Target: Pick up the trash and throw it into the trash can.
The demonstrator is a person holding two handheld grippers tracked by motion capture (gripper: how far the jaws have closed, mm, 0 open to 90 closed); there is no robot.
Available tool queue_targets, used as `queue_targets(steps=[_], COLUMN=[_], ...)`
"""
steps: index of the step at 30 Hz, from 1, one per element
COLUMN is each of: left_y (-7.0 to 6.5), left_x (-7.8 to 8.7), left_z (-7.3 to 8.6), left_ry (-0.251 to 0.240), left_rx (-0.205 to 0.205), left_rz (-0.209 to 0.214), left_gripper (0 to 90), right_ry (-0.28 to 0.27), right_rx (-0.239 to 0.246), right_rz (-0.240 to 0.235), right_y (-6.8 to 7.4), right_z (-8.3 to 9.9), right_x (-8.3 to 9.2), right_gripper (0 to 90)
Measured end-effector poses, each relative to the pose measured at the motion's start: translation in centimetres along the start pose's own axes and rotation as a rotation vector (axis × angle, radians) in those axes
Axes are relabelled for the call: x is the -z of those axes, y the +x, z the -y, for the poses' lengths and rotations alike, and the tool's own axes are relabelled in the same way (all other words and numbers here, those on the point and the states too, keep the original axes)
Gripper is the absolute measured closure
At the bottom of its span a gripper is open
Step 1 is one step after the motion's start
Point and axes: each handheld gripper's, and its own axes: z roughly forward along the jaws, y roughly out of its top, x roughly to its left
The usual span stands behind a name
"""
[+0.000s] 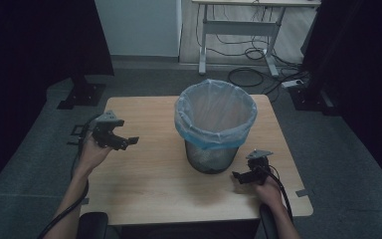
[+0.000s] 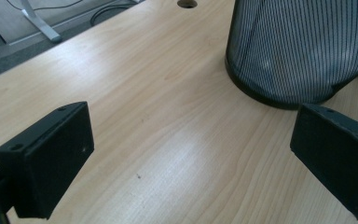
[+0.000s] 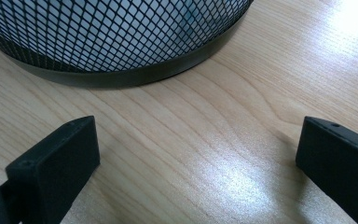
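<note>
The left tool (image 1: 124, 142), a black two-jaw device held in the person's left hand (image 1: 93, 154), hovers over the left part of the light wooden rectangular desk (image 1: 144, 184); its jaws stand wide apart with nothing between them; in the left gripper view the bare desk surface (image 2: 168, 140) lies between the jaws, and the black mesh wall of the bin (image 2: 298, 51) rises beyond them at upper right.

The black wire-mesh waste bin (image 1: 211, 158), lined with a translucent pale-blue plastic bag (image 1: 215, 117) folded over its rim, stands upright near the middle of the desk, between the two tools and apart from both.

The right tool (image 1: 239, 176), held in the person's right hand (image 1: 267, 191), sits low over the desk just beside the bin's base on its right; its jaws are spread wide and grip nothing; in the right gripper view the bin's mesh wall and dark base ring (image 3: 121, 77) stand close ahead of the jaws, on the wood-grain surface (image 3: 200, 154).

Beyond the desk, a white-framed table (image 1: 238, 25) stands on the grey floor with black cables (image 1: 248, 74) lying under it.
</note>
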Motion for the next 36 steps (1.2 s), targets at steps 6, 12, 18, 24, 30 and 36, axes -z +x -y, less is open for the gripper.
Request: queue_targets(steps=[6, 12, 18, 24, 30, 36], left_y=[-0.5, -1.0, -1.4, -1.6, -2.2, -2.5], left_x=[-1.1, -2.4, -4.0, -5.2, -6.4, -7.3], left_z=[2.3, 4.8, 7.4, 8.7, 9.6, 9.8], left_ry=[-0.018, -0.016, 0.013, 0.064, 0.140, 0.223], left_rx=[0.005, 0.025, 0.055, 0.045, 0.014, -0.019], left_rz=[0.004, 0.016, 0.018, 0.007, 0.000, -0.013], left_gripper=[0.0, 0.0, 0.0, 0.0, 0.0, 0.0], right_ry=[0.000, 0.000, 0.000, 0.000, 0.000, 0.000], right_rx=[0.000, 0.000, 0.000, 0.000, 0.000, 0.000], right_rz=[0.000, 0.000, 0.000, 0.000, 0.000, 0.000], right_y=[0.0, 0.0, 0.0, 0.0, 0.0, 0.0], right_z=[0.0, 0.0, 0.0, 0.0, 0.0, 0.0], right_x=[0.0, 0.0, 0.0, 0.0, 0.0, 0.0], right_gripper=[0.0, 0.0, 0.0, 0.0, 0.0, 0.0])
